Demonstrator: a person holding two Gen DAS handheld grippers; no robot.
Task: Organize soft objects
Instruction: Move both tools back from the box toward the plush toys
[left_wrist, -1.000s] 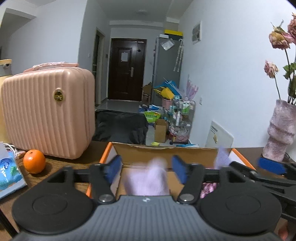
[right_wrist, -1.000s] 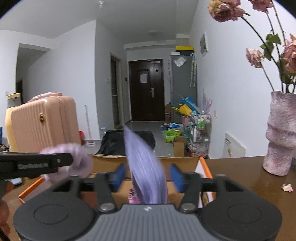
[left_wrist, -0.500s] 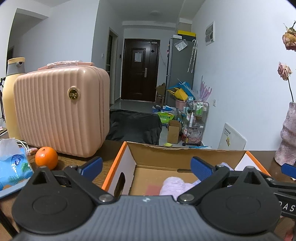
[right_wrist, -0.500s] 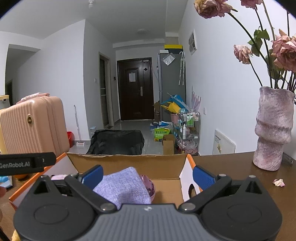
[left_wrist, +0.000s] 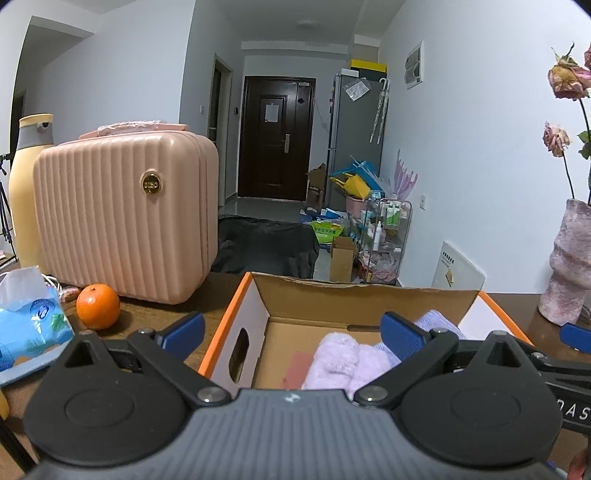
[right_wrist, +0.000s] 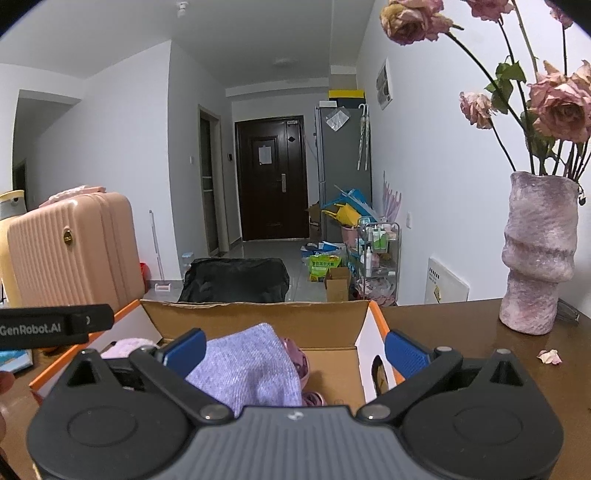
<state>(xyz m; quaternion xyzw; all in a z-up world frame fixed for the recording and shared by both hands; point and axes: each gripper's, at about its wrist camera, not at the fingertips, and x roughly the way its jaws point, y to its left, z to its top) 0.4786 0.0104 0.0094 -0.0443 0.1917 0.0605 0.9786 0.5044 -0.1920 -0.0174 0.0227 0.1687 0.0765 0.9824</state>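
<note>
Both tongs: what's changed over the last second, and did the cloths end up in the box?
Both let go. The left tongs released the fluffy lilac cloth, the right tongs the knitted purple cloth; both sets opened wide. Both cloths now lie in the cardboard box, no longer pinched upright. The pink case, orange and vase stayed put.

I note a ribbed pink hard-shell case (left_wrist: 125, 218) on the dark wooden tabletop (right_wrist: 461, 332), a round orange (left_wrist: 98, 306) just beside it, and a textured mauve vase (right_wrist: 537, 254) well apart.
</note>
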